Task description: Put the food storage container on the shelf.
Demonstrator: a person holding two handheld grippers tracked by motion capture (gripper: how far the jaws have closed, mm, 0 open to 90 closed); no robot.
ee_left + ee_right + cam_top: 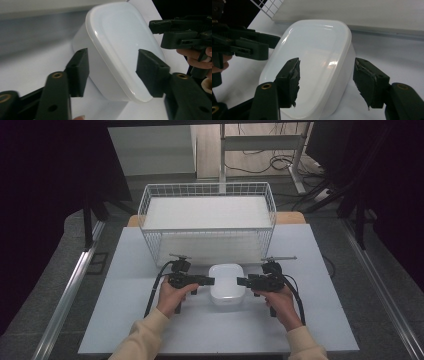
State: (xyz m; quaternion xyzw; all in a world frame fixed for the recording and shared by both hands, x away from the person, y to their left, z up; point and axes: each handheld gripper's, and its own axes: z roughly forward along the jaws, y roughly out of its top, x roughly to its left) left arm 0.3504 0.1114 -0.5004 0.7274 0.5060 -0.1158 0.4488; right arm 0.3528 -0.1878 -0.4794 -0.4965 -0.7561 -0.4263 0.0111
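A white rounded-rectangle container with a closed glossy lid lies on the white table, just in front of the wire basket. My left gripper points at its left side and my right gripper at its right side. In the left gripper view the container sits between the jaws of the open left gripper, one pad over the lid, one beside the wall. In the right gripper view the open right gripper straddles the container's near corner the same way. I cannot tell whether the pads touch it.
A white wire basket with a white liner stands behind the container at the table's far side. The opposite gripper shows in each gripper view: the right gripper and the left gripper. Bare table lies on both sides and in front.
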